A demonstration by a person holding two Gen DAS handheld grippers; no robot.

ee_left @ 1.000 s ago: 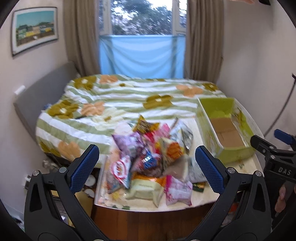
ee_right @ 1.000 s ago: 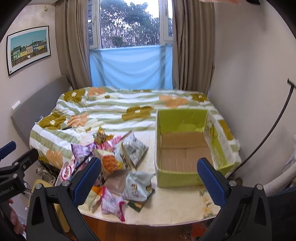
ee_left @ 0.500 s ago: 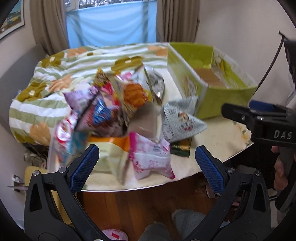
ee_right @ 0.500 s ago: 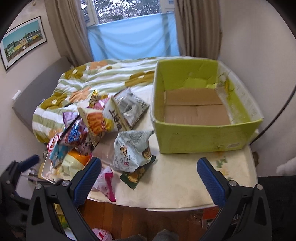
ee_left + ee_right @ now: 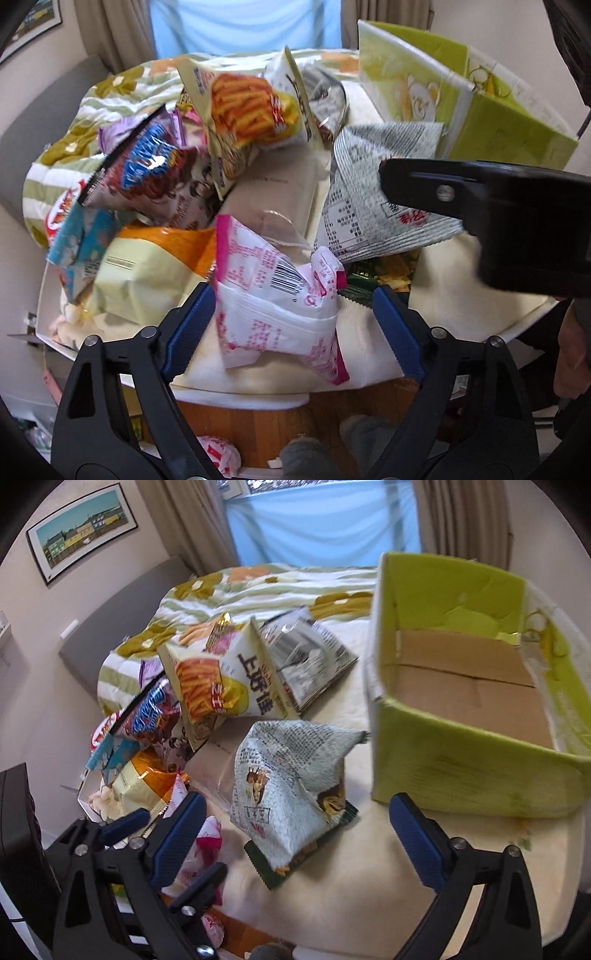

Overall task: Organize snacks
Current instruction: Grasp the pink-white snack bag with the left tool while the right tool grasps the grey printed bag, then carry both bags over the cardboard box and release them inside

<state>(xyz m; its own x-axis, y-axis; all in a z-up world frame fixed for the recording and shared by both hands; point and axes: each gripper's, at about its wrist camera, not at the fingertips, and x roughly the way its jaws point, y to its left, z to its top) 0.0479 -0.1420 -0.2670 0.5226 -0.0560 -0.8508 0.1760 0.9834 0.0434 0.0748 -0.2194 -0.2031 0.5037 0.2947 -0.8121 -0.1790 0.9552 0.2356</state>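
Observation:
A heap of snack bags lies on the white table. My left gripper is open, its blue fingers on either side of a pink and white bag at the table's front edge; this bag shows partly in the right wrist view. My right gripper is open around a pale grey printed bag, which lies on a dark green packet. That grey bag also shows in the left wrist view. An empty lime-green cardboard box stands to the right.
A fries bag, a blue and red bag, an orange and cream bag and others crowd the table's left half. A bed with a flowered cover lies behind. Wooden floor shows below the table edge.
Both grippers have moved down and forward close to the table. The left now straddles the pink and white bag, the right the grey bag. Both stay open.

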